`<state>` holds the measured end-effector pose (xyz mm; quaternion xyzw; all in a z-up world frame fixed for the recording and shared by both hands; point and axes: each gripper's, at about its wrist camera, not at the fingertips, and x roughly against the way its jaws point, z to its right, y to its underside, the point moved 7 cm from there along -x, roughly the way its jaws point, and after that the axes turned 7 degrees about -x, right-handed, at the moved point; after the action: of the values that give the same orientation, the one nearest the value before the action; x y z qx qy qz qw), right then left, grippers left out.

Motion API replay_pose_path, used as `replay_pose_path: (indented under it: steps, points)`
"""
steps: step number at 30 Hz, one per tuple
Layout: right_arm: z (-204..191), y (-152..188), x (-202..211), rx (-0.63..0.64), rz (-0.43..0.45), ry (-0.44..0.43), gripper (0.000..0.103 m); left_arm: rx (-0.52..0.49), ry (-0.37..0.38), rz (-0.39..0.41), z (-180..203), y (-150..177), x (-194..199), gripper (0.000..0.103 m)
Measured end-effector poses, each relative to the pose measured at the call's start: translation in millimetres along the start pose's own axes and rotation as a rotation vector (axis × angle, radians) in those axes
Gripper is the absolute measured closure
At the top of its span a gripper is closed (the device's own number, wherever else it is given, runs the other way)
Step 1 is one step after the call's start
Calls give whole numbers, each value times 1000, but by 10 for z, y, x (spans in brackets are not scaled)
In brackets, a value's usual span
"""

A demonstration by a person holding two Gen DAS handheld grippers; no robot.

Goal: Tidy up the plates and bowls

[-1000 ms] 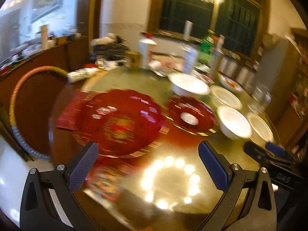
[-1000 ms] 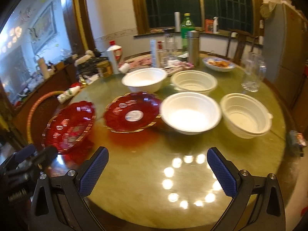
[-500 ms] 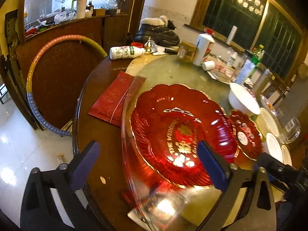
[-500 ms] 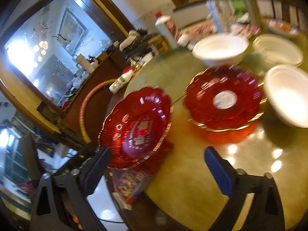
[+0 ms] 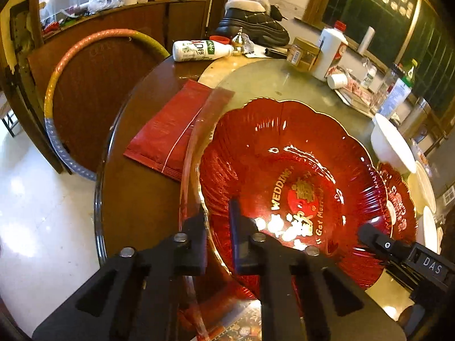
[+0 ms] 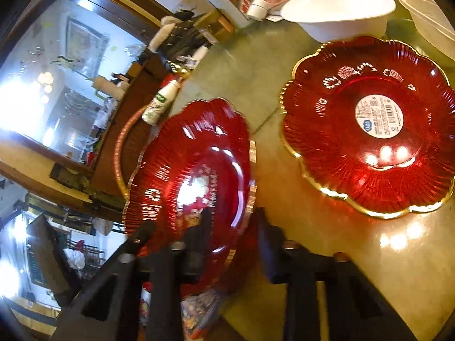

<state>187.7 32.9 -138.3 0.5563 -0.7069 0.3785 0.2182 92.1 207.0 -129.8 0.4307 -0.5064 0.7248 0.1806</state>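
1. Plates first: the big red wedding plate (image 5: pixel 287 187) sits at the near left edge of the glass turntable (image 5: pixel 267 82), partly over a red packet (image 5: pixel 167 130). A second ago both grippers were hanging wide open above the table; now both have come down onto this plate.
2. Left gripper (image 5: pixel 217 236) has snapped shut on the plate's near left rim, one finger outside the gold edge and one inside.
3. Right gripper (image 6: pixel 231 238) is closing on the opposite rim. The rim is between its fingers, but the picture is too blurry to tell whether the pads are pressing yet.
4. My guess is that's a two-handed lift coming, probably to stack it on the other red plate (image 6: pixel 369 125) just to its right.
5. View differences: the left camera shows the gold "WEDDING" lettering and the right gripper's body poking in at the far side. The right camera shows the second plate whole, sticker and all, plus a white bowl (image 6: pixel 338 8) behind it; the left camera only gets slivers of those.
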Motion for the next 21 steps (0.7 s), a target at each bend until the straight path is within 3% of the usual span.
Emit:
replay_pose_path:
  steps: [6,14,21]
  points:
    - [-65,40,89,72,52,8,85,25,-12,41,-19,-3,90,93]
    - [-251,85,377,179,145,-30,86,17,-56,178,-23,-141,439,93]
    - [-260,93,368,190,143,-30,86,14,-68,163,-37,-112,373,93]
